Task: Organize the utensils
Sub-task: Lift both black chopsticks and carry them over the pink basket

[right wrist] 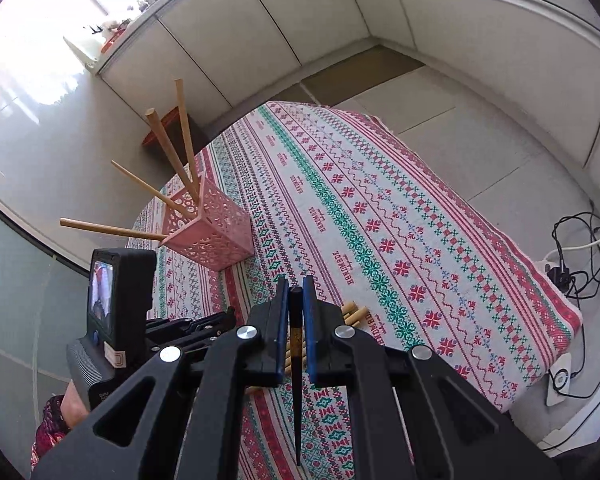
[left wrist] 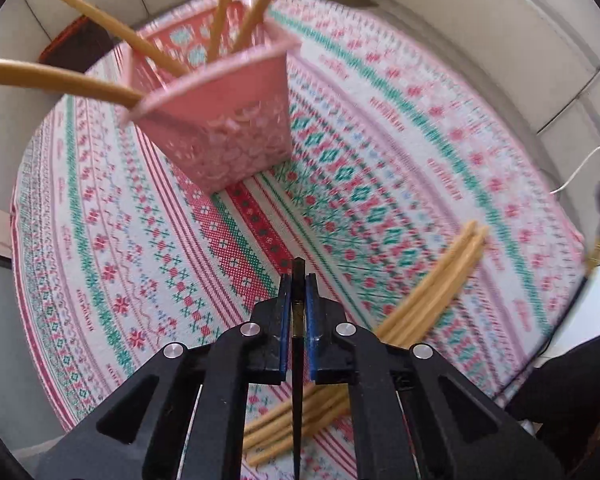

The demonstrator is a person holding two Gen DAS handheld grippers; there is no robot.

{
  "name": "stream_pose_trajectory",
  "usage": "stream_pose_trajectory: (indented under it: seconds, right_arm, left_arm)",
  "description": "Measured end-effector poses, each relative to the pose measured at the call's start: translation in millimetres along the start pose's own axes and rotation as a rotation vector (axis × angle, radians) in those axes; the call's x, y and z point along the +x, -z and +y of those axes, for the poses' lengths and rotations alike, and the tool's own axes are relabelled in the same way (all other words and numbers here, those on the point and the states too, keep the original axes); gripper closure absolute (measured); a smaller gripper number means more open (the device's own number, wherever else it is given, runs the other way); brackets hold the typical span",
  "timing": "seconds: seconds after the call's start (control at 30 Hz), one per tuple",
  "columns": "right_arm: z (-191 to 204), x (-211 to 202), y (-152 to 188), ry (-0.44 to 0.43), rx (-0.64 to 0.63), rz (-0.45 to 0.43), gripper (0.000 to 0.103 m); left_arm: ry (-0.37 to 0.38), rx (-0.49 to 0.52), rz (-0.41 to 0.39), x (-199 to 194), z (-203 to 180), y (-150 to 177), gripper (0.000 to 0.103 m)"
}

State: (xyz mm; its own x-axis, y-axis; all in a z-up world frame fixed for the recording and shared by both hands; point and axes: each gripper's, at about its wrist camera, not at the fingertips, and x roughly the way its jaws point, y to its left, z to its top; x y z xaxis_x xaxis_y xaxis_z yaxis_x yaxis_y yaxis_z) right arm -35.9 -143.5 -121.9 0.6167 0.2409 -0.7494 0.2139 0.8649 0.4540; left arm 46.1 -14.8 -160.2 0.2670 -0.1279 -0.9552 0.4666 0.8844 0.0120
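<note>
Chopsticks point(left wrist: 428, 292) lie loose on the embroidered tablecloth point(left wrist: 148, 240); 4 stand in the pink basket point(left wrist: 228, 120); left gripper point(left wrist: 298, 280) clamps a black chopstick point(left wrist: 298, 400). Right wrist view: right gripper point(right wrist: 296, 292) pinches another dark chopstick point(right wrist: 297, 380) above tiled floor point(right wrist: 480, 140), cables point(right wrist: 576, 248).

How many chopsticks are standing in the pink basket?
4, all light wooden chopsticks in the pink basket: two steep, near upright, and two leaning low toward the left. The rim may hide shorter ones.

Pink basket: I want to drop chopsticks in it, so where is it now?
In the right wrist view the pink basket stands upright on the tablecloth near its far left edge, ahead-left of the right gripper, holding four chopsticks.
</note>
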Motion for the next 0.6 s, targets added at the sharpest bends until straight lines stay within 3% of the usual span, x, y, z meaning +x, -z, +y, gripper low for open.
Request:
stream_pose_trajectory:
  seconds: [0.27, 0.6]
  right_arm:
    - [20.3, -32.1, -0.5, -0.049, -0.098, -0.071, 0.096]
    - [43.0, -73.5, -13.6, -0.081, -0.149, -0.096, 0.095]
  left_arm:
    - [0.027, -0.021, -0.224, -94.7, 0.0, 26.5, 0.097]
    - [0.050, -0.022, -0.413, -153.9, -8.5, 33.8, 0.097]
